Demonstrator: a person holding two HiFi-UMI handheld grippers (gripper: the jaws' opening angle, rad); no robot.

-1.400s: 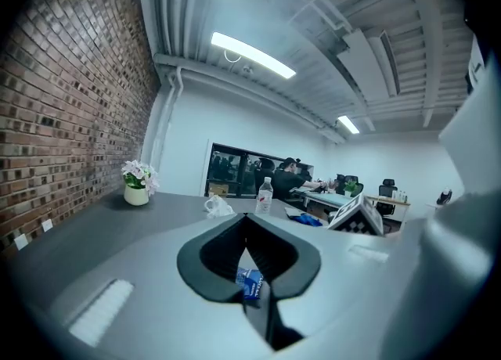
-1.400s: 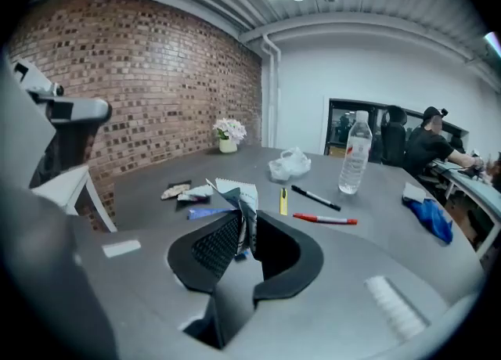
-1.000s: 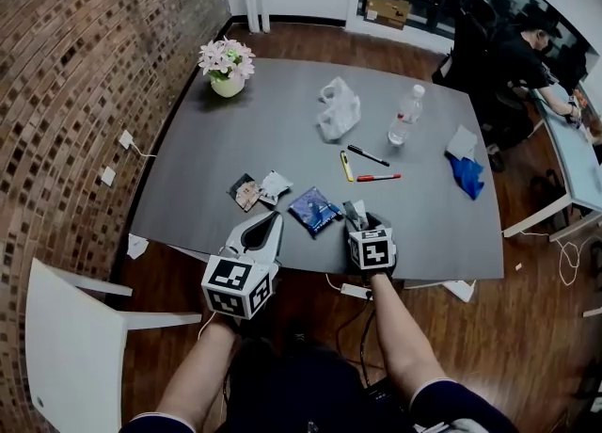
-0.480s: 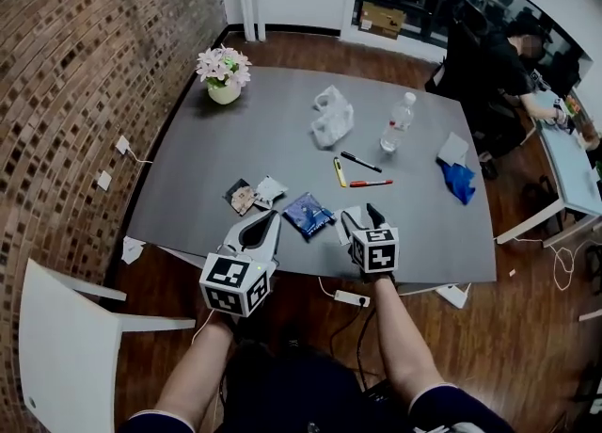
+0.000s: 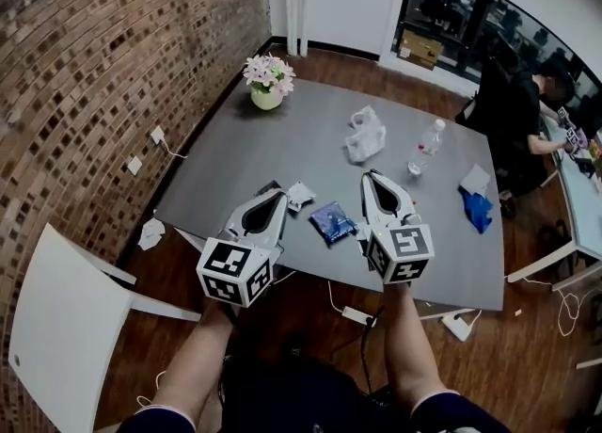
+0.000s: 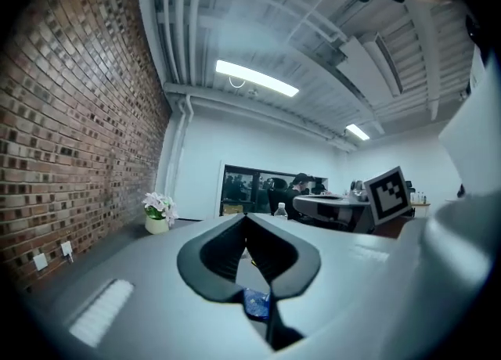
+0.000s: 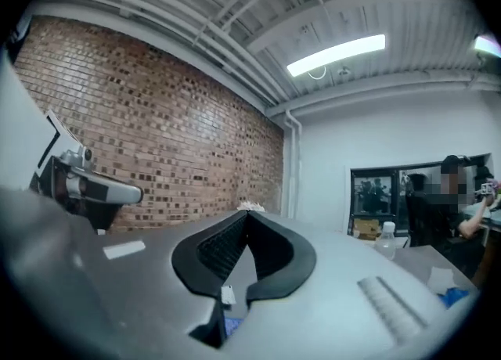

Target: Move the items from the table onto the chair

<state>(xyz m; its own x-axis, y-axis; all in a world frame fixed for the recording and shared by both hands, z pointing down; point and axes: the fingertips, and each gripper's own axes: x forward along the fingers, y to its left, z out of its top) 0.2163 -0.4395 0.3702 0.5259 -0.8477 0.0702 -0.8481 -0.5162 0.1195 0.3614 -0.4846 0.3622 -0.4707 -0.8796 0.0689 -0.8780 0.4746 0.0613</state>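
**Head view.** The left gripper and right gripper hover level above the near edge of the grey table. Both are narrow and empty. The right jaws have just been closing, with nothing between them. The blue packet lies between the two tools, with a white sachet at its 10 o'clock. The flower pot, plastic bag and water bottle stand farther up the table, from 11 to 2 o'clock. The white chair sits at 8 o'clock, well apart, and bears nothing. Likely fault: a descent with shut jaws would shove the flat packet over the edge instead of grasping it.

**Left gripper view.** The tips meet on air and the packet shows beneath them at 6 o'clock. A shallow pinch on so thin an item may slip during the carry over open floor.

**Right gripper view.** The tips meet, holding nothing. The bottle, at 3 o'clock, is tall and upright, so a sideways nudge could topple it.
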